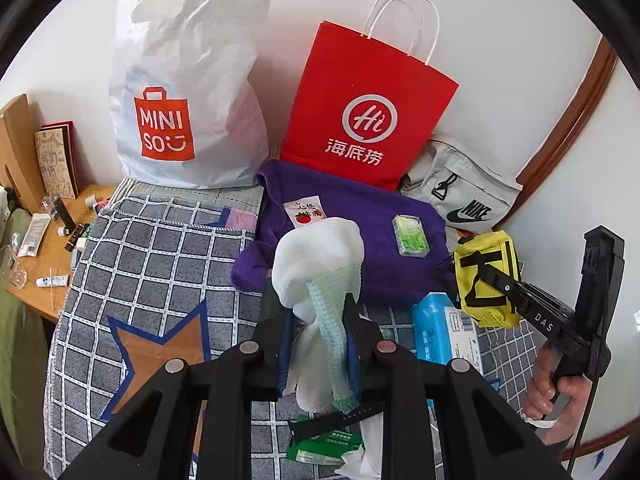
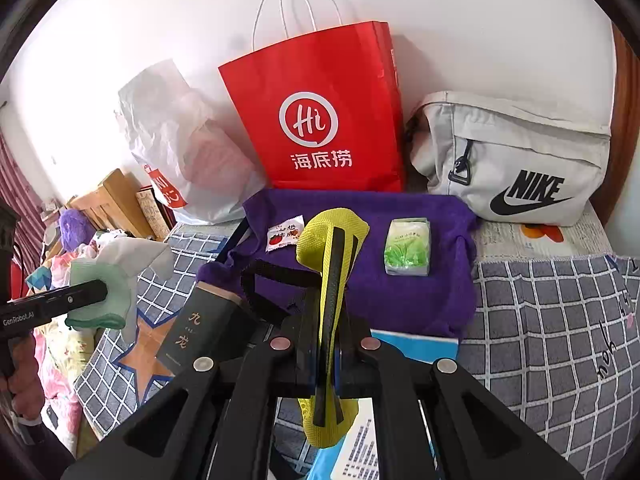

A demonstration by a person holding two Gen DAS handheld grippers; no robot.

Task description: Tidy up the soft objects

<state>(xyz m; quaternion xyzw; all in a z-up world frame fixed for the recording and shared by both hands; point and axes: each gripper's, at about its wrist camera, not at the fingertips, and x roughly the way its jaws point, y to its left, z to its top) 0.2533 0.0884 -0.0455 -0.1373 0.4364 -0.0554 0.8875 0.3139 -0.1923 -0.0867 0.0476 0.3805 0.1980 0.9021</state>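
My left gripper (image 1: 318, 320) is shut on a white and pale green sock (image 1: 320, 264), which stands up between its fingers above the checked bedspread (image 1: 160, 264). In the right wrist view the same sock (image 2: 104, 292) shows at the left, clamped by the left gripper (image 2: 102, 292). My right gripper (image 2: 330, 320) is shut on a yellow mesh item with a black strap (image 2: 332, 236); from the left wrist view that yellow item (image 1: 486, 276) hangs at the right. A purple towel (image 2: 372, 264) lies flat behind both, carrying a small sachet (image 2: 283, 236) and a green tissue pack (image 2: 407, 250).
A red paper bag (image 2: 328, 112), a white plastic Miniso bag (image 1: 188, 80) and a grey Nike pouch (image 2: 516, 160) stand against the wall. A blue tissue pack (image 1: 436, 328), a dark box (image 2: 192, 324) and a watch strap (image 1: 336, 420) lie near the grippers. A cluttered wooden desk (image 1: 52, 248) is at left.
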